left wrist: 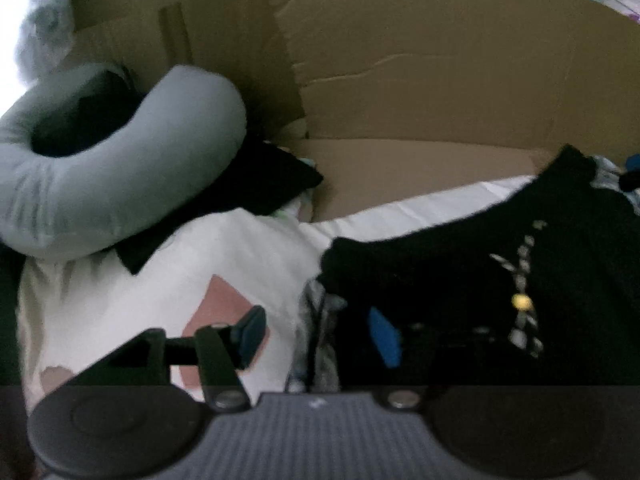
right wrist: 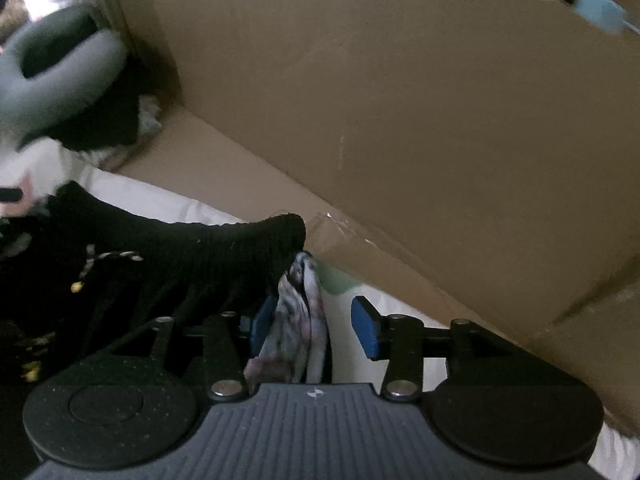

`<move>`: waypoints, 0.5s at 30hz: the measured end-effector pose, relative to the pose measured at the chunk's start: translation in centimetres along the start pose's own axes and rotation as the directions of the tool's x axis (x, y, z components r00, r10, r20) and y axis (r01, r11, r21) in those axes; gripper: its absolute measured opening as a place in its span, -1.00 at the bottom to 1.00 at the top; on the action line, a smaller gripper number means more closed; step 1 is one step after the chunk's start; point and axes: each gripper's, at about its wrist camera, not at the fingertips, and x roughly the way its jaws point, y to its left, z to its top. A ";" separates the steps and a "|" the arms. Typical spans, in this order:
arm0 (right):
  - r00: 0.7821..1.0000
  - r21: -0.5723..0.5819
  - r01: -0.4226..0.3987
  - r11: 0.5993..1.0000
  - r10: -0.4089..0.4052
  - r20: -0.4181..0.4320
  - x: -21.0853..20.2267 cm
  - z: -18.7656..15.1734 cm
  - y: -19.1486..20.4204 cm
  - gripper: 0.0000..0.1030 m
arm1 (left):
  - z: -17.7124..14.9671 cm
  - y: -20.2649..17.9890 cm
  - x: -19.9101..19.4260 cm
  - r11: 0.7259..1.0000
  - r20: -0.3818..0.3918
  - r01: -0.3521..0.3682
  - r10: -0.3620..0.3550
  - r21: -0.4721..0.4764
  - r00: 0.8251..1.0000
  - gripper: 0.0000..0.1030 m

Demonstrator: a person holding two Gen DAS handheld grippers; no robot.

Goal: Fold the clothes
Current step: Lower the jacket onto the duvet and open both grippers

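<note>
While over black garment point(left wrist: 460, 280), left hand-held gripper point(left wrist: 320, 336) released; right hand-held gripper point(right wrist: 312, 328) released.

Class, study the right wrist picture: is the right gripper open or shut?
Open. The right gripper has its blue pads standing apart, with a mottled grey-white cloth hanging loose between them; the right pad clearly does not touch it.
</note>
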 end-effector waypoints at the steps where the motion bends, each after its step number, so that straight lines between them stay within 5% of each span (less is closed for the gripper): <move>1: 1.000 -0.003 -0.003 1.000 0.003 0.002 -0.8 -0.3 -0.4 -0.01 | -0.2 -0.5 -0.7 1.000 0.008 0.008 -0.008 0.007 1.000 0.19; 15: 0.997 0.081 -0.055 0.995 0.050 0.054 -9.1 -7.5 -1.5 -0.01 | -5.4 -6.9 -8.5 0.993 0.067 0.098 -0.094 -0.066 0.993 0.49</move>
